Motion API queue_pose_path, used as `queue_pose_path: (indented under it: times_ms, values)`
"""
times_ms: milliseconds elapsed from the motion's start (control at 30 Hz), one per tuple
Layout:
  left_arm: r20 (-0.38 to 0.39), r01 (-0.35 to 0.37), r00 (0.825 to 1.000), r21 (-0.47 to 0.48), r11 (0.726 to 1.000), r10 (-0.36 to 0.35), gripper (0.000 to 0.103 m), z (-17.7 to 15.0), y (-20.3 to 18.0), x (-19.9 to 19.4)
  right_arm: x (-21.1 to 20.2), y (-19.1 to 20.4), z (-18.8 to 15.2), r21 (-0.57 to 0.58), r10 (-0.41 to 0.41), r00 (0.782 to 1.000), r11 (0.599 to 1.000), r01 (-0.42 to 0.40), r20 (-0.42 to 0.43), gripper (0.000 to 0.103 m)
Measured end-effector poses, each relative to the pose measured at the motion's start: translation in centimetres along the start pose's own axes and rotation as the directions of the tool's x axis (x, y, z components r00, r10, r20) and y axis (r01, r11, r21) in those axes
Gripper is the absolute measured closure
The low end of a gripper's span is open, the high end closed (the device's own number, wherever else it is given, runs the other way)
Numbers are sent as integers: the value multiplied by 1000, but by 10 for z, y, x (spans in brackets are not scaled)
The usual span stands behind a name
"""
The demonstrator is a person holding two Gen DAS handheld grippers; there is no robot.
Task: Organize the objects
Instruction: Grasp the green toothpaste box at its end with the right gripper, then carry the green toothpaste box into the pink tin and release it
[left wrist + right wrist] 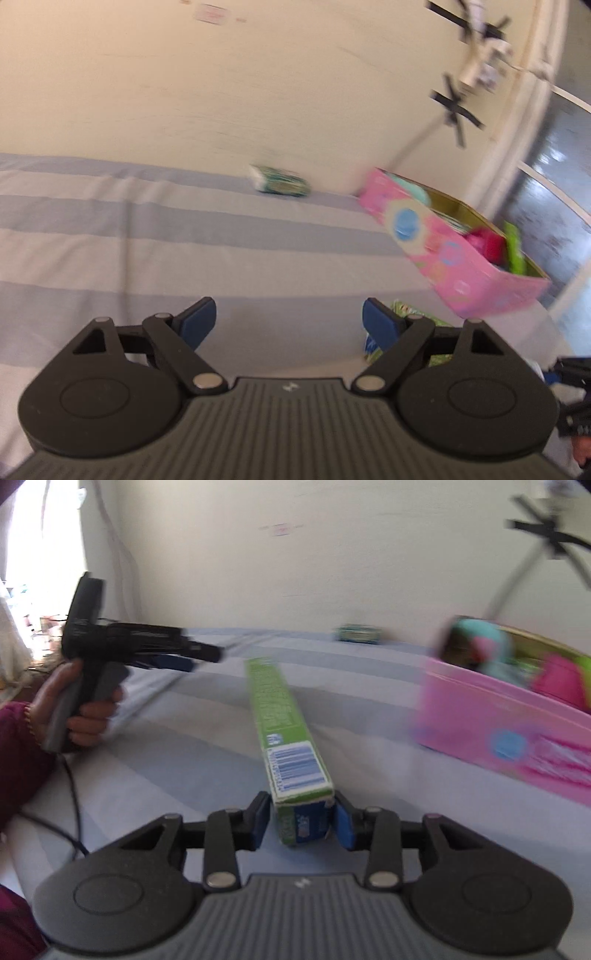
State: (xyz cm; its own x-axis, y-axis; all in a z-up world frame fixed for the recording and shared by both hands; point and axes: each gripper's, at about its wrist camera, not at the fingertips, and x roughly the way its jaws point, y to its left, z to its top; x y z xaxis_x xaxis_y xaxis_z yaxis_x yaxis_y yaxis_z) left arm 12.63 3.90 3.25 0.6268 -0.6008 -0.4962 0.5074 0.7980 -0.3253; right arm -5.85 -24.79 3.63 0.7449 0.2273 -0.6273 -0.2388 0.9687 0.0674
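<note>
Clamped between my right gripper's [300,821] fingers, the long green box [284,734] hangs above the bed, near the pink tin [509,734]; next, lower it inside. Left gripper [289,321] gapes empty.

A bed sheet [147,236] with broad grey-blue and pale stripes fills the lower half of both views. Behind it stands a cream wall [258,92]. At two o'clock, black tape strips [458,107] hold white fittings to it.
</note>
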Motion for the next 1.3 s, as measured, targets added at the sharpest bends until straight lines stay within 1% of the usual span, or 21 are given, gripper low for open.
queue_pose_path:
  times_ms: [33, 67, 167, 300, 400, 433, 467, 500, 533, 567, 633, 733, 800, 867, 933, 1000, 1067, 1133, 1167, 1200, 1300]
  values:
    - [-7, 25, 1000, 4, 1000, -25, 16, -2, -8, 1, -12, -7, -9, 28, -45, 999, 999, 45, 13, 62]
    - [-13, 50, 999, 9, 999, -49, 16, -4, -16, 1, -23, -15, -17, 61, -72, 997, 996, 70, 24, 59]
    - [-31, 91, 995, 32, 995, -90, 15, -9, -40, 0, -41, -36, -29, 152, -89, 995, 985, 81, 50, 58]
    - [-81, 121, 990, 31, 992, -118, 15, -19, -61, 1, -42, -38, -30, 129, -87, 993, 989, 77, 74, 57]
    - [-120, 92, 989, 67, 994, -83, 16, -28, -75, 13, -35, -36, -30, 110, -59, 995, 993, 49, 82, 55]
    - [-144, 111, 984, 56, 992, -102, 30, -30, -77, 19, -32, -34, -29, 108, -50, 996, 993, 41, 80, 55]
    - [-154, 126, 981, 54, 991, -117, 31, -31, -79, 23, -29, -34, -28, 105, -44, 996, 994, 36, 77, 55]
    - [-146, 92, 986, 76, 993, -80, 30, -31, -85, 23, -27, -30, -29, 106, -46, 996, 994, 38, 77, 54]
    - [-151, 74, 987, 90, 993, -60, 30, -27, -91, 25, -24, -30, -28, 104, -50, 995, 994, 41, 81, 58]
    - [-147, 74, 987, 86, 993, -61, 30, -22, -95, 25, -24, -29, -26, 107, -66, 994, 993, 57, 88, 65]
    - [-110, 98, 990, 68, 993, -90, 31, -5, -104, 21, -28, -32, -22, 135, -93, 989, 988, 77, 118, 66]
    - [-35, 150, 989, 89, 985, -147, 31, 31, -127, 17, -53, -45, -14, 162, -106, 973, 984, 73, 203, 66]
    - [-5, 152, 988, 136, 979, -153, 30, 50, -148, 25, -66, -59, -4, 166, -127, 961, 982, 87, 247, 66]
    - [5, 135, 990, 188, 973, -138, 31, 63, -172, 43, -73, -75, 6, 166, -160, 949, 979, 118, 271, 66]
    - [-4, 124, 992, 224, 967, -126, 31, 70, -189, 64, -77, -95, 17, 178, -199, 940, 972, 154, 278, 66]
    - [-41, 124, 992, 231, 965, -118, 31, 74, -200, 91, -77, -118, 26, 184, -227, 934, 966, 181, 274, 66]
    - [-85, 122, 991, 224, 967, -105, 31, 74, -204, 115, -74, -142, 33, 198, -242, 936, 961, 194, 256, 66]
    - [-117, 109, 990, 218, 970, -85, 31, 73, -206, 135, -65, -171, 41, 221, -234, 946, 958, 185, 226, 67]
    - [-121, 99, 990, 213, 972, -74, 31, 70, -206, 139, -58, -185, 45, 233, -224, 952, 957, 174, 208, 67]
    - [-98, 73, 994, 220, 973, -53, 29, 69, -208, 140, -52, -198, 49, 246, -220, 956, 954, 170, 195, 67]
    - [-99, 51, 995, 243, 969, -28, 29, 69, -214, 146, -30, -225, 59, 276, -190, 966, 951, 137, 178, 66]
